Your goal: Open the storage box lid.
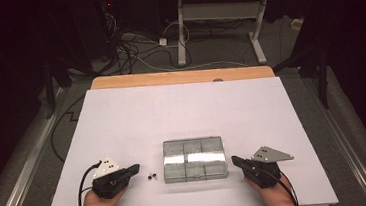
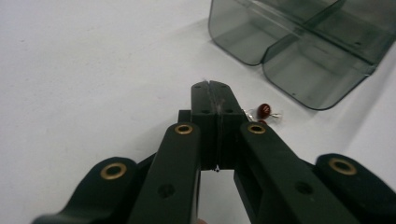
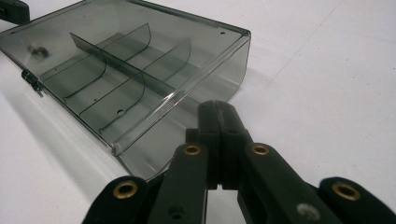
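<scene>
Small red components [image 2: 264, 109] with thin wire leads lie on the white surface [image 1: 137, 117], just beside the tip of the left gripper [image 1: 135, 168] and between it and the box. That gripper rests low, its fingers pressed together on nothing. The right gripper [image 1: 235, 160] sits at the opposite side, fingers likewise pressed together and empty, tip close to the box wall; contact cannot be told. Between the two lies the clear compartment box [image 1: 194, 159], lid down and latch on the near edge, its six compartments apparently empty. Judgement: start position, no pick begun. Next move likely calls for the left fingers to spread, then straddle one component; the box probably needs unlatching first. Beyond, a bare white surface.
</scene>
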Available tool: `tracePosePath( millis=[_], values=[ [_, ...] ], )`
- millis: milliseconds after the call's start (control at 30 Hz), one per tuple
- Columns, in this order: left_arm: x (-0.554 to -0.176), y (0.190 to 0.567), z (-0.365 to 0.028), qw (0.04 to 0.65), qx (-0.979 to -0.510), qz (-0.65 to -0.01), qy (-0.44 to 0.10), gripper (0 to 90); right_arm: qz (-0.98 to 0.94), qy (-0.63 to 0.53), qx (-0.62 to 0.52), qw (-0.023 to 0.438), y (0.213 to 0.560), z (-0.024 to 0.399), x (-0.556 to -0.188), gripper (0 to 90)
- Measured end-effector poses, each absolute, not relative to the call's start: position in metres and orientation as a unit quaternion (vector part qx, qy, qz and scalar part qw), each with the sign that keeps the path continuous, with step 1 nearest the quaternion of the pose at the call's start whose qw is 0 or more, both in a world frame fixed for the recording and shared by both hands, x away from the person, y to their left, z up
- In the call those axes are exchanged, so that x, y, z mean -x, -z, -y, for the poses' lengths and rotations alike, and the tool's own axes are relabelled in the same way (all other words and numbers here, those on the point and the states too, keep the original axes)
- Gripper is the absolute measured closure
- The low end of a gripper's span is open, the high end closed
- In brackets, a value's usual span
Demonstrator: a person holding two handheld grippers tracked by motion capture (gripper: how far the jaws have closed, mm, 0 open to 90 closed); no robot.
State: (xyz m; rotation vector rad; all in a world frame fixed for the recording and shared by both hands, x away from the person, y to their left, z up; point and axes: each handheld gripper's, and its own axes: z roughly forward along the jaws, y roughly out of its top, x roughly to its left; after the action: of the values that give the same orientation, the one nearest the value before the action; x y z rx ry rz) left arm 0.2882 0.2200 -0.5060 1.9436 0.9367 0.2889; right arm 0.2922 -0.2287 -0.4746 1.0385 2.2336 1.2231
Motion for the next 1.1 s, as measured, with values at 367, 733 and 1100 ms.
tracePosePath(
  millis=[367, 733, 1100],
  values=[
    [-0.285, 0.506, -0.220, 0.466, -0.788, -0.381, -0.130, 86.8, -0.790, -0.449, -0.366, 0.200, 0.474, 0.230, -0.291, 90.0],
    [-0.283, 0.506, -0.215, 0.458, -0.801, -0.362, -0.132, 87.2, -0.779, -0.487, -0.338, 0.203, 0.453, 0.225, -0.280, 90.0],
    [-0.287, 0.507, -0.216, 0.455, -0.804, -0.365, -0.114, 87.0, -0.792, -0.501, -0.303, 0.176, 0.451, 0.202, -0.278, 90.0]
  ],
)
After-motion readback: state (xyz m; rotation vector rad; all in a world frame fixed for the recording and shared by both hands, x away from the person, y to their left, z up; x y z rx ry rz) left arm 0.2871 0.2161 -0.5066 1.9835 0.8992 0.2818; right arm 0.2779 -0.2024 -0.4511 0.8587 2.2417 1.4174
